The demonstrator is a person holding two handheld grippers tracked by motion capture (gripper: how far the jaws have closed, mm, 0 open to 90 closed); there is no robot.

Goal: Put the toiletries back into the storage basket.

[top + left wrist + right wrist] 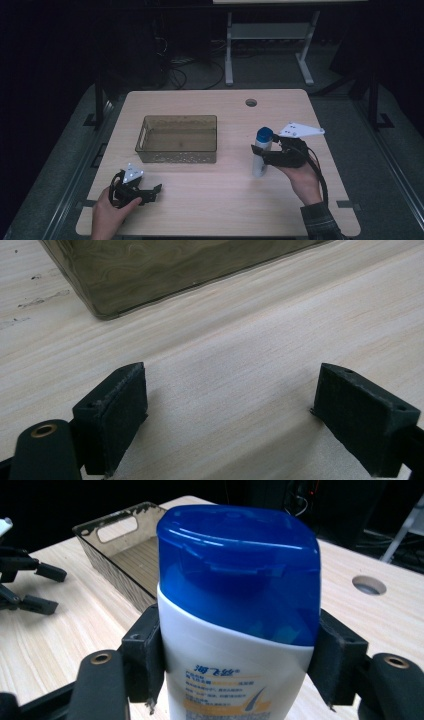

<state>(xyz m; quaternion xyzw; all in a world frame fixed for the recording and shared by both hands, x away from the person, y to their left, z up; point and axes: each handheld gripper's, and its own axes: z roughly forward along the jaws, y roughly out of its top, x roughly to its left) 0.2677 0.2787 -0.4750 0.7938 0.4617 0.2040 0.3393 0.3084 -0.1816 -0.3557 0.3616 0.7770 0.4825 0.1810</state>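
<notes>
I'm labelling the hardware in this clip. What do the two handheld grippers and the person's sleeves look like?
Both the left gripper and the right gripper are black, each topped by a grey three-cornered plate. Their fingers are blocky black pads, with brass-ringed holes behind them. A black cable loops from each. A dark plaid sleeve covers the right forearm.

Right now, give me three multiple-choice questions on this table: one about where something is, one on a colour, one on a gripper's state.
1. Where is the bottle?
A. inside the bin
B. to the right of the bin
C. on the floor
2. What colour is the bottle's cap?
A. red
B. green
C. blue
3. How is the left gripper?
A. open, with nothing between its jaws
B. shut on the bottle
C. shut on the bin's rim

Answers: B, the right gripper clamps it there; C, the cap is plainly blue; A, bare table shows between the jaws.
</notes>
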